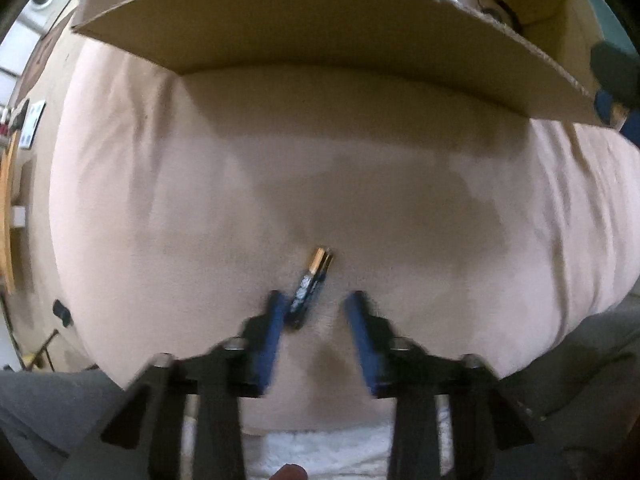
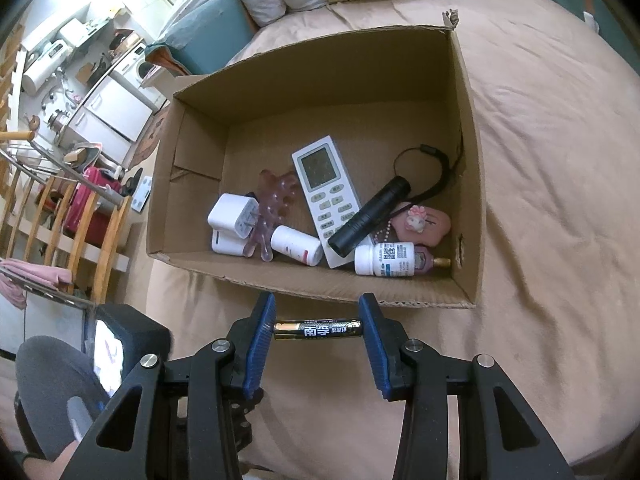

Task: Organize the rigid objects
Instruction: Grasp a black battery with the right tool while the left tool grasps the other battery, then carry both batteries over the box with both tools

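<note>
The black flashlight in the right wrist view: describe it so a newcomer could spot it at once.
Find the open cardboard box on the tan bedspread. Among the items along its near wall, the black flashlight lies slanted, leaning across the white remote control. It is the only dark cylinder there, with a black wrist cord looping behind it.

The left gripper (image 1: 316,304) fills the lower middle of its own view, blurred, its blue pads (image 1: 362,316) standing apart with a gap between them. The right gripper (image 2: 318,326) sits at the bottom centre of its view, sharp, its blue pads (image 2: 370,322) pressing on both ends of a battery (image 2: 318,329) held crosswise. A grey-clad leg (image 2: 48,392) shows at the lower left.
</note>
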`<state>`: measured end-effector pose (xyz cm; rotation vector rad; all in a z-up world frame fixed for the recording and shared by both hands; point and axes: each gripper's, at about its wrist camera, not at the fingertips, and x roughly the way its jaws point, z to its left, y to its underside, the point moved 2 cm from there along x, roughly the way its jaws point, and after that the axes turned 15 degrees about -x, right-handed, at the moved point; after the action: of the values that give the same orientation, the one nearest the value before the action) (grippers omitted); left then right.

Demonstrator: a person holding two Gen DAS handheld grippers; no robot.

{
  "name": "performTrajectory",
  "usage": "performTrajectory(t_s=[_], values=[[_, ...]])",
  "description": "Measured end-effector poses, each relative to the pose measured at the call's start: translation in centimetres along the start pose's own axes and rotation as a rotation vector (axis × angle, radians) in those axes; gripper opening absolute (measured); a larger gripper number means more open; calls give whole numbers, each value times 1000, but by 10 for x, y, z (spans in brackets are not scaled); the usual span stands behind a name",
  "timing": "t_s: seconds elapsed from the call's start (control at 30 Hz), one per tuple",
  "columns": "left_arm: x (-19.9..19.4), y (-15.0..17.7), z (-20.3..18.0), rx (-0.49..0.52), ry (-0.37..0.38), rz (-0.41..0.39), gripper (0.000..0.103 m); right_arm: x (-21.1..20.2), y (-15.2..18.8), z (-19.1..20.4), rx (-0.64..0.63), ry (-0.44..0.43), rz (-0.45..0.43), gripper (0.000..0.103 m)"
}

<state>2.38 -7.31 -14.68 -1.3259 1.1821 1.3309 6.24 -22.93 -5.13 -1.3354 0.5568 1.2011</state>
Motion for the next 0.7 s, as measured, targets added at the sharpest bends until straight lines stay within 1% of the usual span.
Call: performTrajectory(t_s=[0.03,0.13,0.27,0.33,0.47,0.5,0.57,0.7], values=[[1,-1,0,-4,4,3,9,0,0,0,-1,0,-1,45],[-2,-4,7,-43,33,18,9,0,0,1,-6,-5,-3,45],[-15,-6,16,-45,21,-18,9,-1,-1,3,-14,-10,-3,45],[-20,-6,11,-59,22,-35,9,-2,-1,3,-15,-11,-6,45],[-44,-10,18,-81,34,-92,9,-4,-2,4,-16,-13,-15,45],[-49,-7,11,-75,41,-113,9,-6,-2,4,-16,-15,-20,45],[-68,-4,12,-83,57,-156,9,-9,-2,5,-16,-18,-29,45],[-106,-11,19,-108,100,-228,9,-18,-5,5,-19,-20,-58,45]])
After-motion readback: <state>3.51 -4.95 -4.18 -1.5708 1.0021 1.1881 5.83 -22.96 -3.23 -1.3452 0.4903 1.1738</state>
